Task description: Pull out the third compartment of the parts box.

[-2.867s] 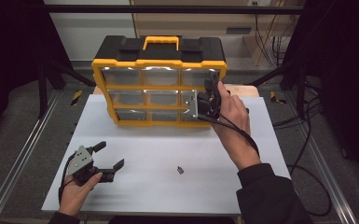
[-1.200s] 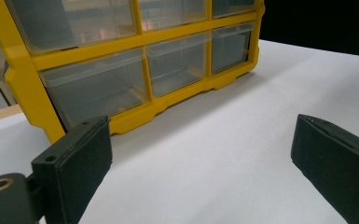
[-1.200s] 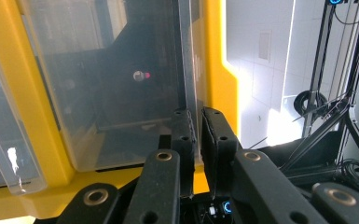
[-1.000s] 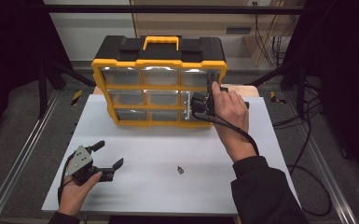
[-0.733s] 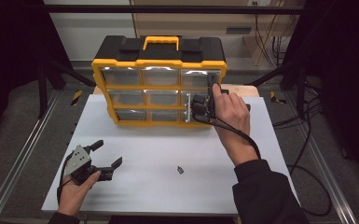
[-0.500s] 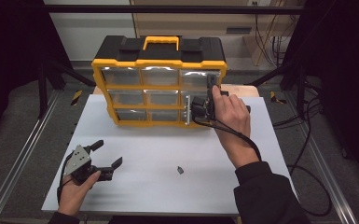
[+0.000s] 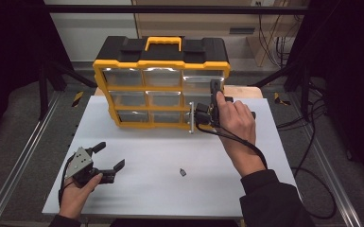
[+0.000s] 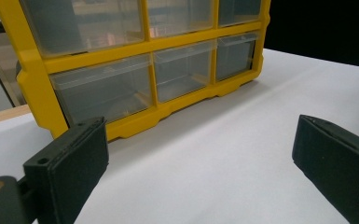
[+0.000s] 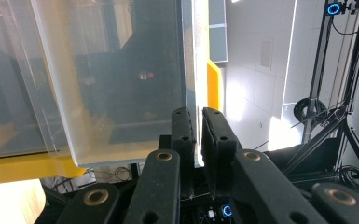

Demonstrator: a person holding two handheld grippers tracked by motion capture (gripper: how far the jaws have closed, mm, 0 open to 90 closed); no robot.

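A yellow-and-black parts organizer (image 7: 160,80) stands upright at the upper centre of the high view, on the far part of the white tabletop (image 7: 170,189), its clear drawers facing the person. The right gripper (image 7: 202,115) is at the organizer's lower right drawer. In the right gripper view its jaws are pinched nearly together on the thin front edge of that clear drawer (image 9: 112,79), which appears partly pulled out of the yellow frame.

The left gripper (image 7: 105,158) rests at the lower left of the high view, well apart from the organizer. Its jaws are spread wide and hold nothing. A small dark part (image 7: 182,172) lies loose on the tabletop at lower centre; what it is cannot be told.

The drawer looks like thin, stiff, light plastic, smooth enough to slip from a pinch and likely to flex or crack if squeezed hard. Its front lip seems the sensible place to hold. A straight pull should keep it from binding, and the organizer itself, probably light and standing on edge, could shift or tip toward the person.
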